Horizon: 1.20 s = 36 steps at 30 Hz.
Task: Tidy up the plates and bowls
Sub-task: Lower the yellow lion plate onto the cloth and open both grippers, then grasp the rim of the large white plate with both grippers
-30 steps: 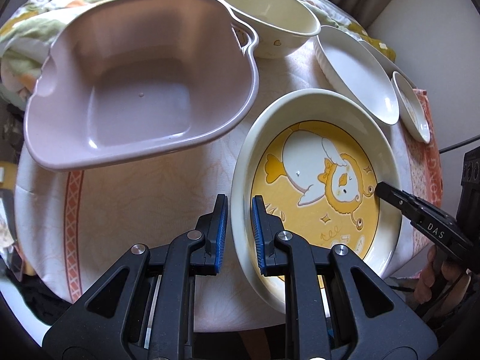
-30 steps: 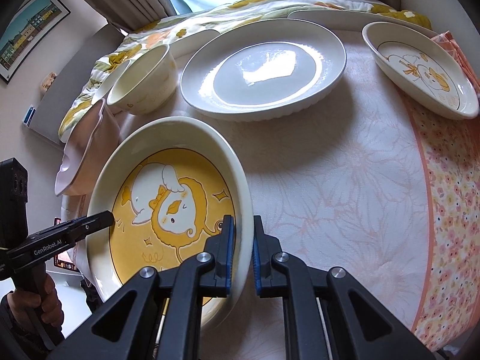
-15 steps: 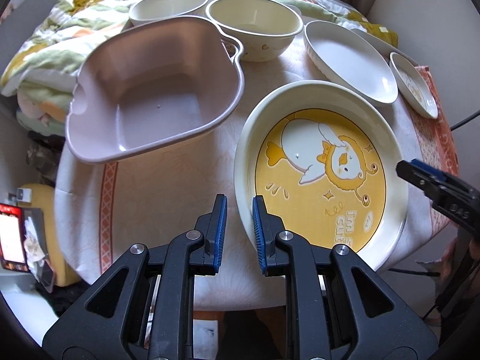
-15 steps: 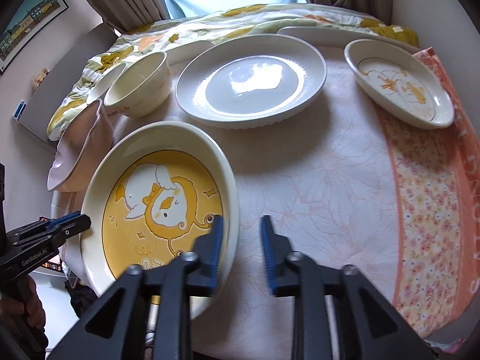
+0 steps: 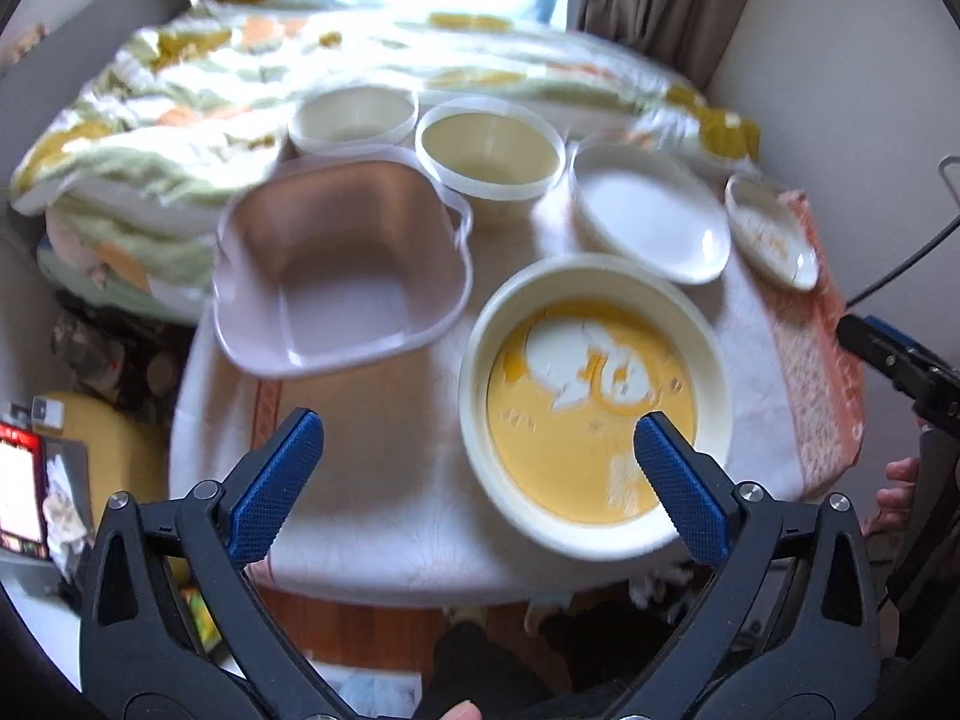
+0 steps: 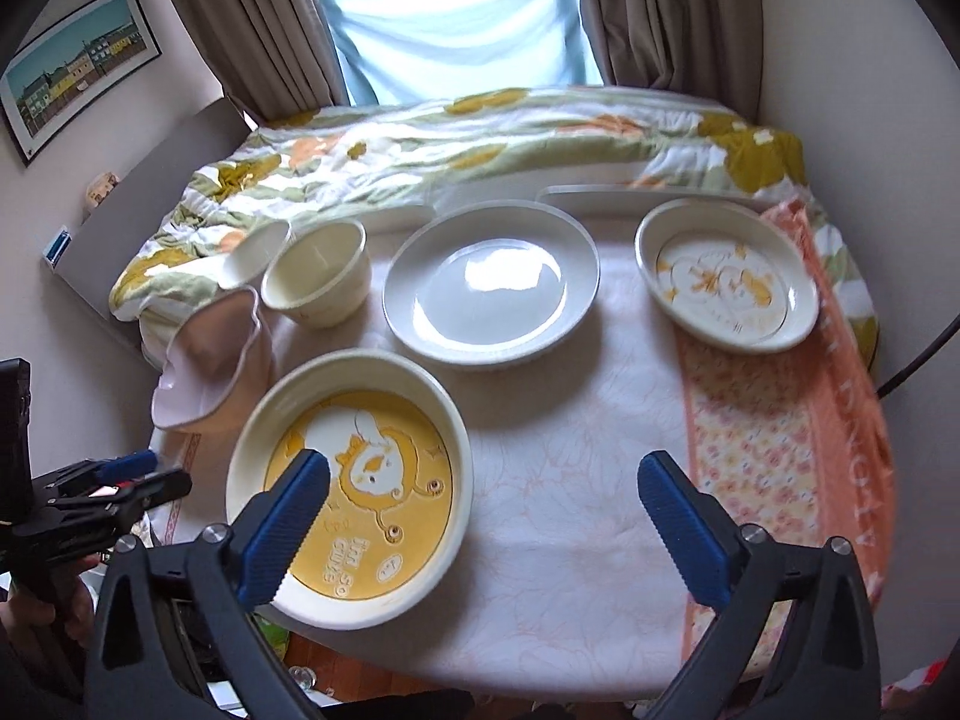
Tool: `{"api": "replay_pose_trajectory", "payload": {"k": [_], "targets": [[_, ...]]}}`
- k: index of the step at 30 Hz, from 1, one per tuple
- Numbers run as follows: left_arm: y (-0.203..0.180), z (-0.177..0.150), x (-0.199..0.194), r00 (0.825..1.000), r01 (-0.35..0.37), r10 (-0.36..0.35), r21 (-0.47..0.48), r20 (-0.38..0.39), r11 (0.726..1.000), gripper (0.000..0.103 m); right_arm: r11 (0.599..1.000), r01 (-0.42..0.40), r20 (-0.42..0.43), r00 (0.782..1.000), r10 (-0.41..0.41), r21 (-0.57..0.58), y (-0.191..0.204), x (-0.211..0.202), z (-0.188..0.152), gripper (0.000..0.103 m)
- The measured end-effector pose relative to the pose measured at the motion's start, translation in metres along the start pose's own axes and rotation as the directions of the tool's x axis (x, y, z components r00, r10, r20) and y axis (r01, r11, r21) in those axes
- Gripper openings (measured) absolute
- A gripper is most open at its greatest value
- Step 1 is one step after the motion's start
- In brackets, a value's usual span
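- Two grippers, the left gripper (image 5: 477, 441) and the right gripper (image 6: 483, 480), are opening wide with nothing between their blue pads.
- Yellow duck plate (image 6: 351, 489) sits flat at seven o'clock, set down, I think.
- White plate (image 6: 492, 285) waits at twelve o'clock, maybe for stacking.

Yellow cartoon-printed plate (image 6: 360, 480), plain white plate (image 6: 492, 288), pink basin (image 5: 336, 276), orange-flowered tablecloth (image 6: 780, 420).
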<state>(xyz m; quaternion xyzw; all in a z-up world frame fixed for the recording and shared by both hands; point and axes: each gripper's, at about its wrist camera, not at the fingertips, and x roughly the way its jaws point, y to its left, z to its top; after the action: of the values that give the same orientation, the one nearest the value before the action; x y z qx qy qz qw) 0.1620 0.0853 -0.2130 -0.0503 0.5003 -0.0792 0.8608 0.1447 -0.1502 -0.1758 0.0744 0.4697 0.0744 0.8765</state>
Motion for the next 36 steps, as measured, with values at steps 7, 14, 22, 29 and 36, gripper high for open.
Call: {"api": "replay_pose_trajectory", "payload": {"k": [7,14,22,29,36], "targets": [[-0.019,0.041,0.002,0.993,0.120,-0.120,0.019,-0.022,0.993,0.103,1.000,0.004,0.068,0.998,-0.003,-0.025,-0.005,-0.020,0.027,0.102],[-0.060,0.080,0.022,0.989,0.150,-0.150,0.011,-0.006,0.989,0.103,0.989,0.036,0.116,0.993,-0.019,-0.145,-0.020,-0.029,0.073,0.102],[-0.095,0.115,0.074,0.996,0.073,-0.078,-0.108,-0.042,0.992,0.103,0.970,-0.046,0.017,0.999,0.052,-0.241,-0.060,0.028,0.134,0.102],[-0.100,0.127,0.138,0.993,-0.041,0.014,-0.239,-0.117,0.970,0.103,0.901,-0.153,-0.162,0.982,0.093,-0.406,-0.076,0.115,0.159,0.102],[-0.099,0.125,0.184,0.983,-0.110,0.058,-0.313,-0.172,0.943,0.103,0.853,-0.256,-0.279,0.951,0.136,-0.455,-0.083,0.182,0.162,0.102]]}}
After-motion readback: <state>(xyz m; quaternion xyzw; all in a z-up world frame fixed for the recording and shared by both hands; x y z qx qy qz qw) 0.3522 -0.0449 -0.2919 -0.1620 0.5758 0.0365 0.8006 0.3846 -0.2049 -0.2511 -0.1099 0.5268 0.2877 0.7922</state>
